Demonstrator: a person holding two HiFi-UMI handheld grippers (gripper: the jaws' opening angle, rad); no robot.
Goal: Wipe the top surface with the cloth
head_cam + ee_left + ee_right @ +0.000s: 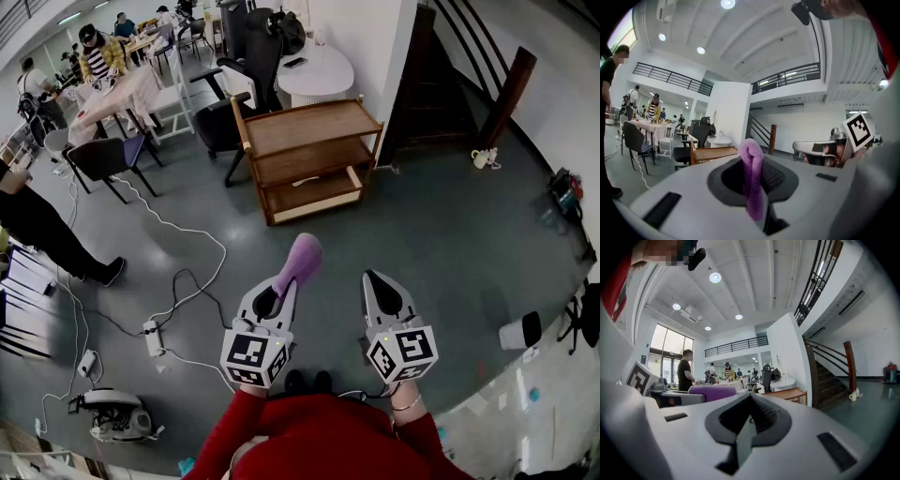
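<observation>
A purple cloth (pixel 299 262) sticks out ahead of my left gripper (pixel 278 284), which is shut on it; in the left gripper view the cloth (pixel 752 180) stands folded between the jaws. My right gripper (pixel 374 279) is held beside it, jaws closed together with nothing between them (pixel 749 422). Both are held over the grey floor, well short of the wooden cart (pixel 310 157). The cart's top shelf (pixel 305 125) is bare brown wood, also seen as the cart top (pixel 715 153) in the left gripper view and the cart top (pixel 787 393) in the right gripper view.
A black office chair (pixel 246 75) and a white round table (pixel 317 68) stand behind the cart. Cables and a power strip (pixel 151 337) lie on the floor at left. A person in black (pixel 42 230) stands at left. A dark staircase (pixel 459 75) rises at right.
</observation>
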